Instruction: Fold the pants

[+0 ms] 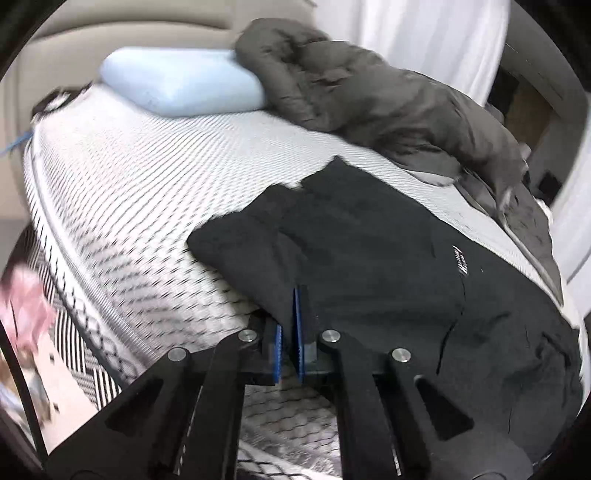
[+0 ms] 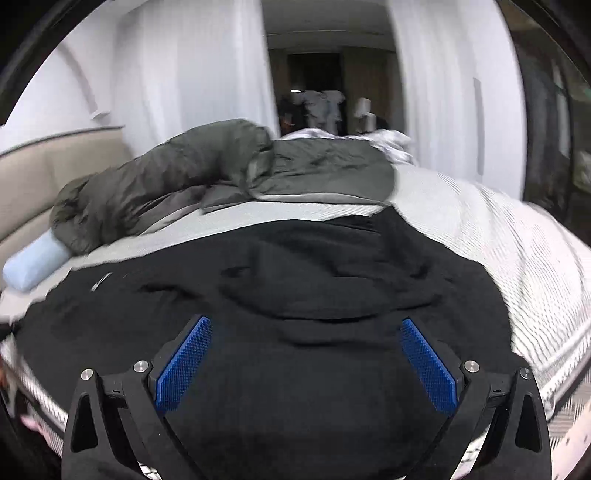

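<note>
I am looking over a mattress (image 1: pixel 129 192) with a pale, finely ribbed cover; it is filling most of both views, and its near edge is showing a dark diamond-stitched border. A padded beige headboard (image 1: pixel 110 33) is standing behind it, with white curtains (image 2: pixel 192 74) hanging beyond.

A dark grey-green quilted blanket (image 1: pixel 369 92) is lying bunched along the far side of the mattress, one end resting against a light blue pillow (image 1: pixel 181 85) near the headboard.

The black pants (image 1: pixel 369 258) are lying on the near part of the mattress, close to its edge, rumpled and partly doubled over, a small white logo showing on the cloth. In the right wrist view they are spreading across the whole foreground beneath the tool.

My left gripper (image 1: pixel 291 332) is sitting at the near edge of the pants with its blue pads drawn almost together. The cloth edge is lying right at the pad tips, but I cannot tell whether any fabric is pinched between them.

My right gripper (image 2: pixel 306 362) is hanging over the pants with its blue pads (image 2: pixel 184 365) spread wide, released, with nothing gripped between them.

Both views are slightly blurred.
</note>
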The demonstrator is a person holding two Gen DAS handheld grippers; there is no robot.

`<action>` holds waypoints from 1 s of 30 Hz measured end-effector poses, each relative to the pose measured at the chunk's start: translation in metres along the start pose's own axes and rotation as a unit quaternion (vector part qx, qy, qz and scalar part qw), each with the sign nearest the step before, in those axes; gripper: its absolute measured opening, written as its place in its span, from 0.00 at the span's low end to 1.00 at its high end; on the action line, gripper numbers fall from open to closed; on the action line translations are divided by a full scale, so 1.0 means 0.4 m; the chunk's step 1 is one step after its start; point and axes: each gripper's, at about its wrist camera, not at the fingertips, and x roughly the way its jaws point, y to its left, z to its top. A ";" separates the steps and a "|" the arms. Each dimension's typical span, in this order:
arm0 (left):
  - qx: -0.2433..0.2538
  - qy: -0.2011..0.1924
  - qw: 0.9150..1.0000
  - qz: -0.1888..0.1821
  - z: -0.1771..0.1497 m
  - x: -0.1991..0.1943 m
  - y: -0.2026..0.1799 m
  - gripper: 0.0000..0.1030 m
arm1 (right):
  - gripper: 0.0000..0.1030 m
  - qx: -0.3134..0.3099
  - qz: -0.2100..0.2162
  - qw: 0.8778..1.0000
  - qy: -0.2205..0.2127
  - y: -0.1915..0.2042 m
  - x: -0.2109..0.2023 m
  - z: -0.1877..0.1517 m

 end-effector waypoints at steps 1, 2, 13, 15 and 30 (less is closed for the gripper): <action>-0.003 -0.003 1.000 0.002 0.002 0.003 0.005 0.03 | 1.00 0.015 -0.011 1.000 0.001 -0.022 0.000 0.002; -0.006 -0.005 1.000 0.003 0.006 0.006 0.003 0.03 | 1.00 0.036 -0.025 0.999 0.001 -0.053 -0.002 0.005; -0.037 -0.012 0.999 -0.023 0.019 0.007 0.004 0.03 | 1.00 0.229 -0.072 0.970 0.049 -0.376 -0.010 -0.057; -0.034 -0.015 0.999 -0.024 0.018 0.004 0.003 0.03 | 1.00 0.256 -0.048 0.963 0.066 -0.409 0.006 -0.078; -0.009 -0.020 1.000 -0.017 -0.005 -0.016 0.019 0.04 | 0.16 0.260 -0.031 0.964 0.042 -0.420 -0.043 -0.091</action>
